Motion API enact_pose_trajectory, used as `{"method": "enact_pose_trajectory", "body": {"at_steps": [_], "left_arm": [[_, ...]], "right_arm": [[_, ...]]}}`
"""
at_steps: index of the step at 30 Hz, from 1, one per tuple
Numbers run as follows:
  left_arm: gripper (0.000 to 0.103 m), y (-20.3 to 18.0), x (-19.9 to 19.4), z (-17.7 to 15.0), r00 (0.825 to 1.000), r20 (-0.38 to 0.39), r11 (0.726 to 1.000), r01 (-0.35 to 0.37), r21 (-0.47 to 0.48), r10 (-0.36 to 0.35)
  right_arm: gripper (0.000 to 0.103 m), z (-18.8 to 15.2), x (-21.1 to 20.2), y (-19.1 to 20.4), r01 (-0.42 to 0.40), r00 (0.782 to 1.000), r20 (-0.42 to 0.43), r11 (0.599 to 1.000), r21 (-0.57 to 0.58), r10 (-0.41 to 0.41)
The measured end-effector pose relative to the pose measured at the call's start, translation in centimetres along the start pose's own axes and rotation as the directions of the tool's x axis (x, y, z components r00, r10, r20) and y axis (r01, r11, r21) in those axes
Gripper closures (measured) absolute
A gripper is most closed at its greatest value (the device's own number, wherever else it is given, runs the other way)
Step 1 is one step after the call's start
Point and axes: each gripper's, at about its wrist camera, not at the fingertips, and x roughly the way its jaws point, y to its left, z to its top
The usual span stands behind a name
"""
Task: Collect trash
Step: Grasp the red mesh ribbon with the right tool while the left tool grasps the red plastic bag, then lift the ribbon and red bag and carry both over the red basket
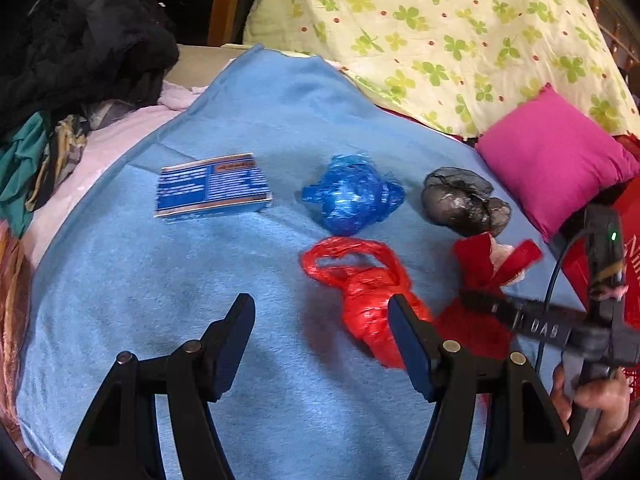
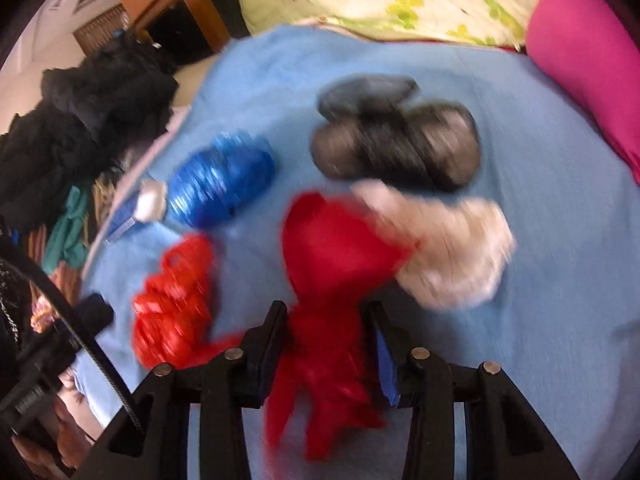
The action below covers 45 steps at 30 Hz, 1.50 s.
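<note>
Trash lies on a light blue blanket (image 1: pixel 180 280). A blue printed packet (image 1: pixel 212 186), a crumpled blue bag (image 1: pixel 352 194), a black bag (image 1: pixel 464 200) and a knotted red bag (image 1: pixel 364 292) lie apart. My left gripper (image 1: pixel 322 320) is open and empty, just left of the knotted red bag. My right gripper (image 2: pixel 326 332) is shut on a second red bag (image 2: pixel 332 276) with white paper (image 2: pixel 448 248) sticking out. This bag also shows in the left wrist view (image 1: pixel 480 280). The right wrist view is blurred.
A magenta pillow (image 1: pixel 556 160) lies at the blanket's right edge. A clover-print sheet (image 1: pixel 440 32) covers the back. A pile of dark clothes (image 1: pixel 80 52) sits at the left. A red container (image 1: pixel 592 268) stands at the far right.
</note>
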Motion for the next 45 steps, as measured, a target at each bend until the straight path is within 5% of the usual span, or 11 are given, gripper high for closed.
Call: {"method": "enact_pose_trajectory", "body": {"at_steps": [8, 18, 27, 32, 35, 45], "left_arm": [[0.034, -3.1, 1.7, 0.1, 0.995, -0.047, 0.995, 0.095, 0.023, -0.093], [0.04, -4.4, 5.9, -0.2, 0.987, -0.157, 0.999, 0.032, 0.007, -0.031], [0.049, -6.0, 6.0, -0.1, 0.992, -0.106, 0.995, -0.065, 0.07, 0.072], [0.049, -7.3, 5.3, -1.0, 0.993, -0.085, 0.995, -0.073, 0.073, 0.079], [0.049, -8.1, 4.7, -2.1, 0.993, -0.07, 0.994, -0.089, 0.07, 0.094], [0.049, -7.8, 1.4, -5.5, 0.996, -0.061, 0.994, -0.06, 0.093, 0.065]], "right_arm": [[0.065, -2.2, -4.2, -1.9, -0.062, 0.998, 0.02, 0.985, 0.16, 0.059], [0.065, -3.5, -7.5, -5.1, -0.061, 0.998, 0.041, 0.968, 0.243, 0.052], [0.063, -5.5, -6.3, -5.5, -0.033, 0.998, -0.041, 0.961, 0.274, 0.046], [0.059, -6.1, -6.8, -6.3, -0.06, 0.996, -0.048, 0.957, 0.283, 0.076], [0.047, -6.6, -7.1, -6.2, -0.096, 0.993, -0.046, 0.962, 0.255, 0.111], [0.046, -6.9, -7.5, -7.8, -0.147, 0.984, -0.052, 0.945, 0.292, 0.169]]}}
